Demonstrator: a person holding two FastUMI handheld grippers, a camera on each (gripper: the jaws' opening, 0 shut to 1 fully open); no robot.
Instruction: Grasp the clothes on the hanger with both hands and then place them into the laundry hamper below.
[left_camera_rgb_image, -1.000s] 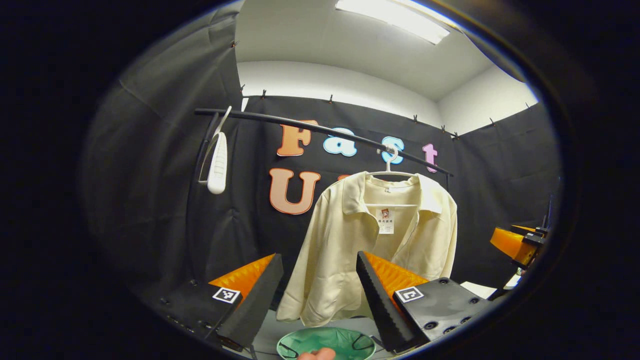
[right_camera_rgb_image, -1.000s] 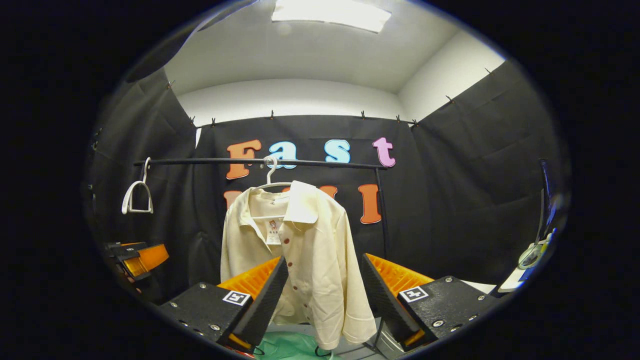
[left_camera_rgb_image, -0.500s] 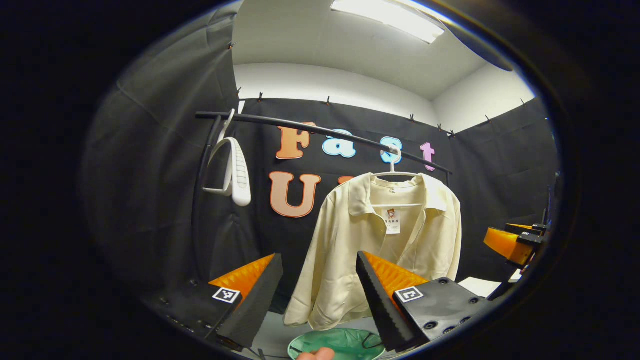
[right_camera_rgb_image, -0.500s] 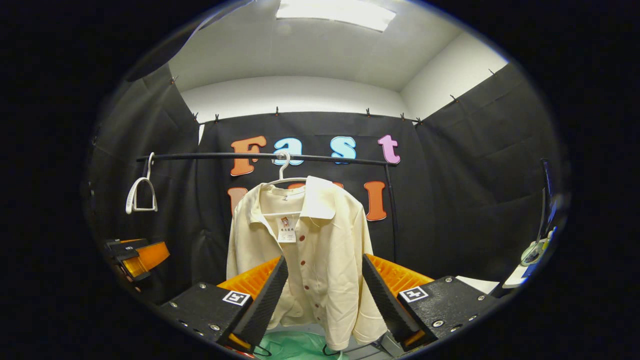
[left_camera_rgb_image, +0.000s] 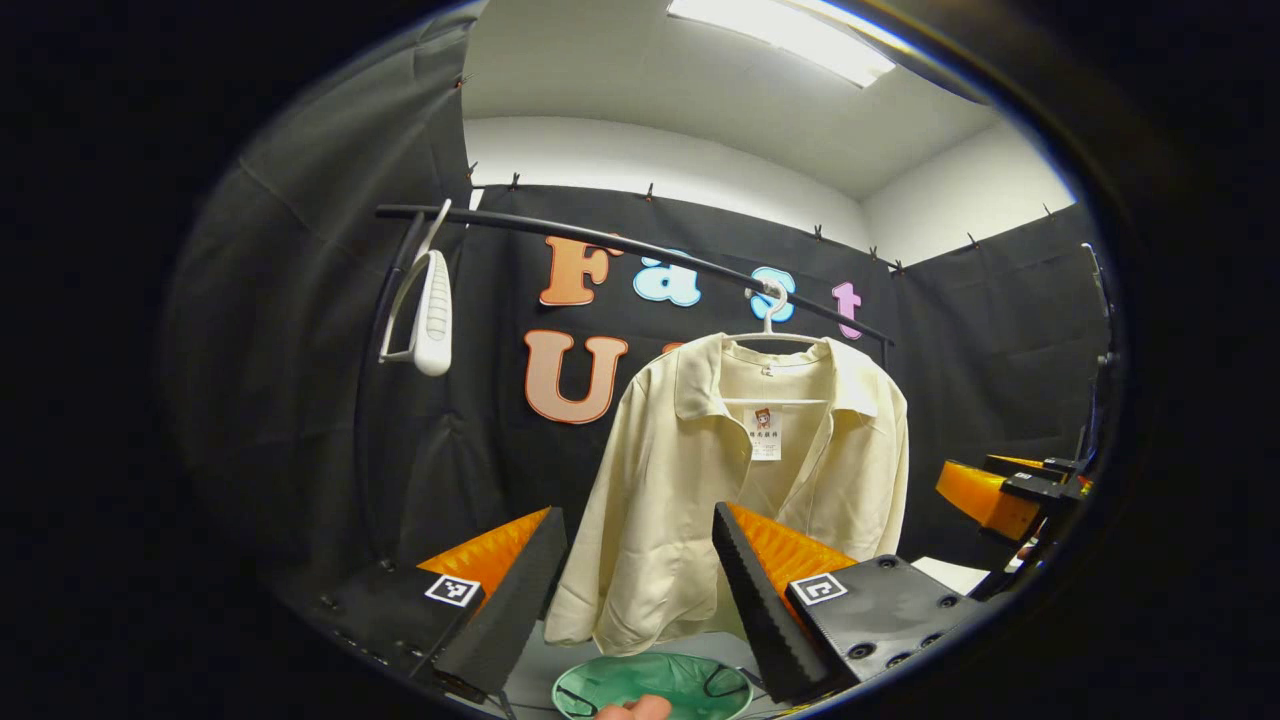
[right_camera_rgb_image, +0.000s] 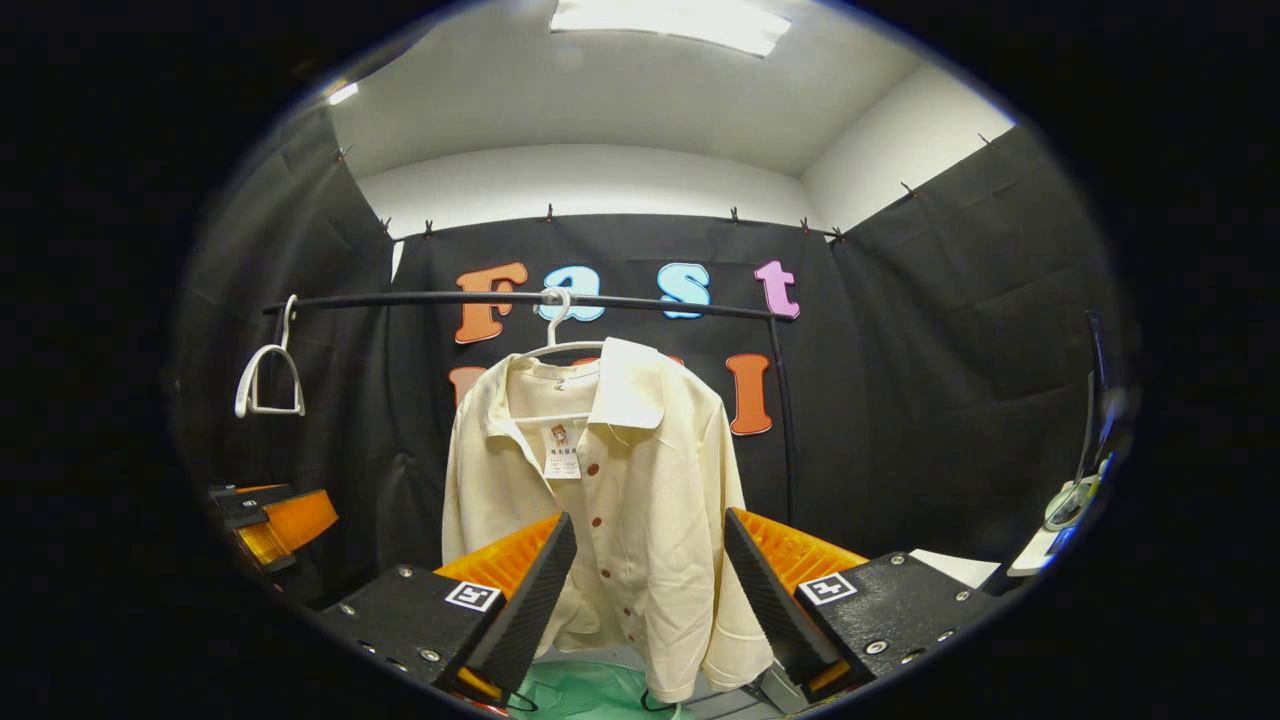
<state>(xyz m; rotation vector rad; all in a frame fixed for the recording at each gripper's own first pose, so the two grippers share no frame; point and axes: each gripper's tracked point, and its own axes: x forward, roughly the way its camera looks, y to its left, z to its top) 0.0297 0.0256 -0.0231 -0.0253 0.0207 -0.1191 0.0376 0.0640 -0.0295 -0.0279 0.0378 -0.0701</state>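
Under the rail (right_camera_rgb_image: 520, 297), shirt (right_camera_rgb_image: 610, 500) hangs lengthwise down (both grippers gaping, empty).

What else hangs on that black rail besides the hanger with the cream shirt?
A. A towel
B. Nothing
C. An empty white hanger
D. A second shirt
C: an empty white hanger hangs near the rail's far end, apart from the cream shirt.

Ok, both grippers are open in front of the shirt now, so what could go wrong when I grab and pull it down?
The cream shirt is buttoned on its white hanger, so pulling may drag the hanger off the rail. The green hamper sits low under the hem; a long sleeve could drape outside its rim.
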